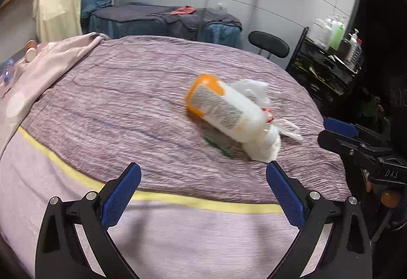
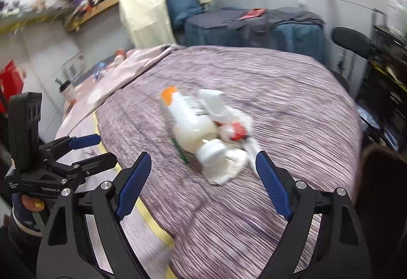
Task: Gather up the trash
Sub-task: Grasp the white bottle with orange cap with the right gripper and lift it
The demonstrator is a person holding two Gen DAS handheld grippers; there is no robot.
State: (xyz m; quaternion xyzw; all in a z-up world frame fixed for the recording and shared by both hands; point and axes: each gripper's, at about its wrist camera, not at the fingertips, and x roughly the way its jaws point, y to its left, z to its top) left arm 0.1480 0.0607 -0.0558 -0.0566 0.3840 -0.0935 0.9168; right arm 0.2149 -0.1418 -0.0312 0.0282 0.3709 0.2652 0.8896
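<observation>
While both tongs (image 1: pixel 203 174) (image 2: pixel 203 164) gape empty, "DAS" and "GenRobot.AI" mark their bodies beside the bottle (image 1: pixel 221 108).

**Even indoor light, motion blur on the right**

Soft, bright room light fills both views. The left wrist view is mostly sharp; a faint shadow falls on the bedspread (image 1: pixel 162 241) at 6 o'clock. The right wrist view smears throughout. Fisheye bending and dark corners frame both.

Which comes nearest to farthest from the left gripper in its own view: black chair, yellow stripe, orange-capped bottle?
1. Yellow stripe, on the bedcover just ahead of the left gripper.
2. Orange-capped bottle, mid-bed, slightly right.
3. Black chair, beyond the bed's far edge.
</observation>
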